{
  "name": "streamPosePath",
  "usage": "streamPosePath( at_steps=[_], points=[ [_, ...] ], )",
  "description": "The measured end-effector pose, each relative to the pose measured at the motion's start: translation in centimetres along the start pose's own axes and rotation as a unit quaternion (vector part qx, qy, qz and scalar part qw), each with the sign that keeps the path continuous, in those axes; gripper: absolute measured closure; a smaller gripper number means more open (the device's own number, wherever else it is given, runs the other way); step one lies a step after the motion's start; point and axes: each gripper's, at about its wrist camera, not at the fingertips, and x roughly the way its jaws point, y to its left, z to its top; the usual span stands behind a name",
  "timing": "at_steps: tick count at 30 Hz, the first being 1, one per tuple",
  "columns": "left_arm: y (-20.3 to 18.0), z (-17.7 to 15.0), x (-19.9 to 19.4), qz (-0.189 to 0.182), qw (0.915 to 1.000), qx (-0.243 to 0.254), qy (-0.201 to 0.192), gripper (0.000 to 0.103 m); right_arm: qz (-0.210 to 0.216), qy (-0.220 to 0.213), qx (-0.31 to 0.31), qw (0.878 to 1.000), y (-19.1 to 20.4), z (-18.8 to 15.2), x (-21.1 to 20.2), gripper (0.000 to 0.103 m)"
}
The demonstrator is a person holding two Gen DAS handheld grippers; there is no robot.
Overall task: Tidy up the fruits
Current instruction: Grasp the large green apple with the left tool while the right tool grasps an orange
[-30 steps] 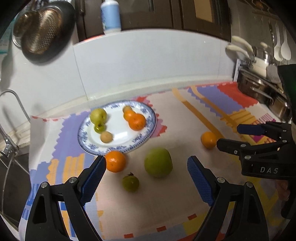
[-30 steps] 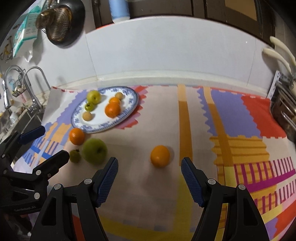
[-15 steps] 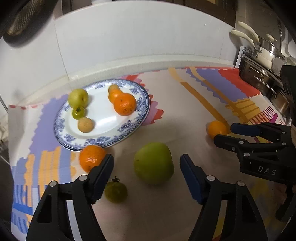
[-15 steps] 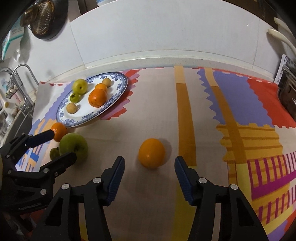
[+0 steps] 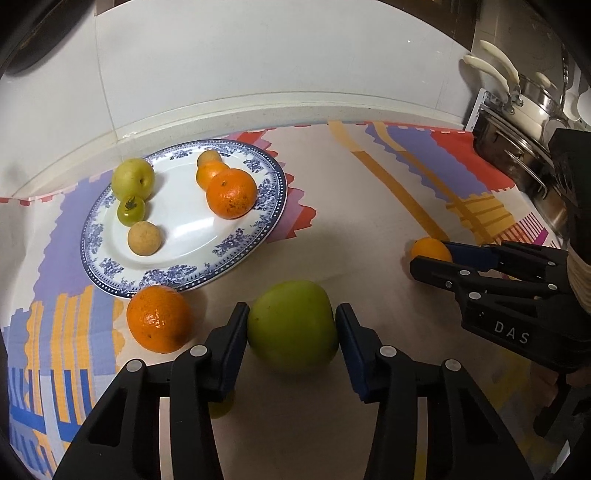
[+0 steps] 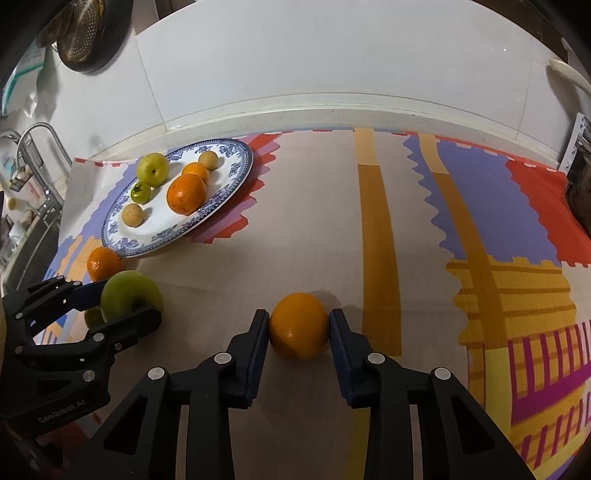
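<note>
My left gripper [image 5: 291,325] is shut on a large green apple [image 5: 292,325] resting on the patterned mat; the apple [image 6: 131,293] shows in the right wrist view too. My right gripper [image 6: 298,326] is shut on an orange [image 6: 298,325] on the mat; that orange [image 5: 430,249] shows in the left wrist view too. A blue-rimmed white plate [image 5: 110,269] holds several fruits, among them a large orange [image 5: 231,192] and a yellow-green apple [image 5: 133,179]. Another orange [image 5: 159,318] lies on the mat beside the plate. A small green fruit [image 6: 93,316] sits partly hidden behind my left gripper.
A white tiled wall [image 5: 258,55] runs behind the counter. Steel pots [image 5: 517,147] stand at the far right. A sink faucet [image 6: 37,136] is at the left, and a strainer [image 6: 85,33] hangs on the wall.
Both grippers moved forward and down and closed: the left onto the green apple, the right onto the orange. The fruits on the plate have not moved.
</note>
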Motion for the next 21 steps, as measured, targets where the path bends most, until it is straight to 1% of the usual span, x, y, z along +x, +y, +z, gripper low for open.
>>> streamPosePath(
  at_steps=[9,21],
  points=[
    [0.1,-0.2,-0.7,0.007,0.9999,-0.002,-0.008,0.056,0.007,-0.004,-0.004,1.000,0.7,-0.2,-0.7,0.069],
    [0.2,-0.8,-4.0,0.014,0.9991,-0.009,-0.039,0.056,0.032,-0.027,-0.017,0.999,2.7,-0.4,-3.6,0.069]
  ],
)
